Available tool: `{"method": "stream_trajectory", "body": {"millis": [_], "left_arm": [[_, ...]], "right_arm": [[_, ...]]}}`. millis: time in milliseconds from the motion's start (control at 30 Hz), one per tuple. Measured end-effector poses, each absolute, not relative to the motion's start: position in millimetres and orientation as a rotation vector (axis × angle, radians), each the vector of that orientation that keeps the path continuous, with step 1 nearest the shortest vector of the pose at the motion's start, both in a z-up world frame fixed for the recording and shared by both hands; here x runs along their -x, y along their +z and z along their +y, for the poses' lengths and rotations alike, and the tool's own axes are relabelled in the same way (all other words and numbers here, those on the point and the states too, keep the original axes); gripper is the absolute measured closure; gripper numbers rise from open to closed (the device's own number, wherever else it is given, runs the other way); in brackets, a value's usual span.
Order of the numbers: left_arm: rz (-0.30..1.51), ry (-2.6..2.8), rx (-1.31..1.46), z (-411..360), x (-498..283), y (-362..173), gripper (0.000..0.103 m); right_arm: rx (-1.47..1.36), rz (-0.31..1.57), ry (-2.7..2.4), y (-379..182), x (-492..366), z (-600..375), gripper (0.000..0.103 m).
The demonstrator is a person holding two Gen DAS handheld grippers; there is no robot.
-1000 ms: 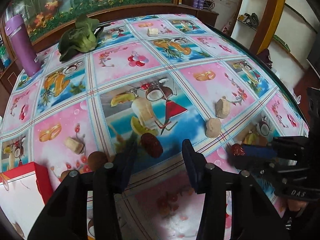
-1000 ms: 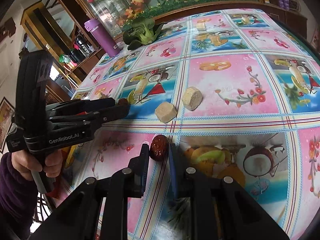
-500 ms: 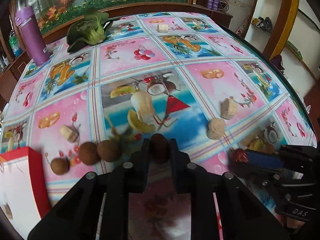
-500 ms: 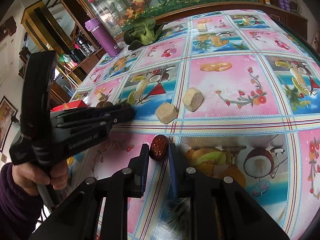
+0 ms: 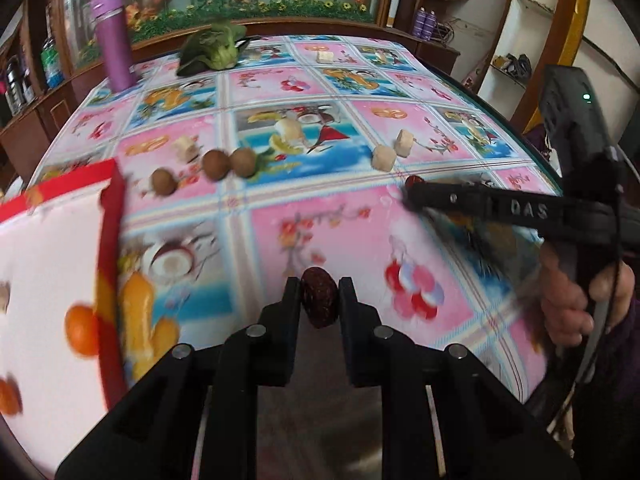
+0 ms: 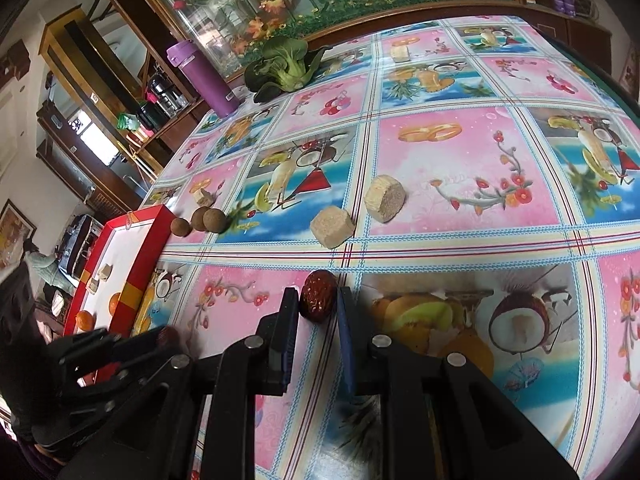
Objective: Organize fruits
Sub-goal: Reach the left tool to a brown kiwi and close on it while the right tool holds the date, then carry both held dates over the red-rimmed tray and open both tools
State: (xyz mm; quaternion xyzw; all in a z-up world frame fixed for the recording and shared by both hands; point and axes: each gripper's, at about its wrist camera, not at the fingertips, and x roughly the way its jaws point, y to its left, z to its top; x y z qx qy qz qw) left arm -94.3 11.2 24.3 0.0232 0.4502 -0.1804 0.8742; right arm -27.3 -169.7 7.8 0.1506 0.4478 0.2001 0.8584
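Left wrist view: I am clamping a red date (image 5: 319,302) in my left gripper (image 5: 319,300).

My right gripper (image 6: 319,300) is gripping a second date (image 6: 317,295); three brown round fruits (image 5: 217,164) are lying beyond, near the red-rimmed box (image 5: 113,216).

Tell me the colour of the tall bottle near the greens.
Purple bottle, clearest in the right wrist view.
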Motion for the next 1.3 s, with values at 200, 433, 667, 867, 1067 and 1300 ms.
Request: {"method": "stream_trajectory", "body": {"millis": [200,433,667,867,1067,1300], "left_arm": [[0.895,-0.335,0.026,54,126,38,0.082],[0.792,-0.239,0.110,116,146,66,0.082],[0.747,-0.122,0.197,173,155,69,0.082],[0.740,-0.041,0.230,200,156,62,0.082],[0.741,0.008,0.234,217,157,55,0.082],[0.748,0.081,0.205,235,155,46,0.082]], "right_arm": [[-0.308,0.983,0.480,8,37,-131,0.085],[-0.231,0.996,0.565,18,46,-67,0.085],[-0.146,0.967,0.648,36,61,-11,0.085],[-0.086,0.942,0.738,42,72,41,0.085],[-0.067,0.923,0.801,45,80,86,0.085],[-0.025,0.925,0.833,41,84,125,0.085]]}}
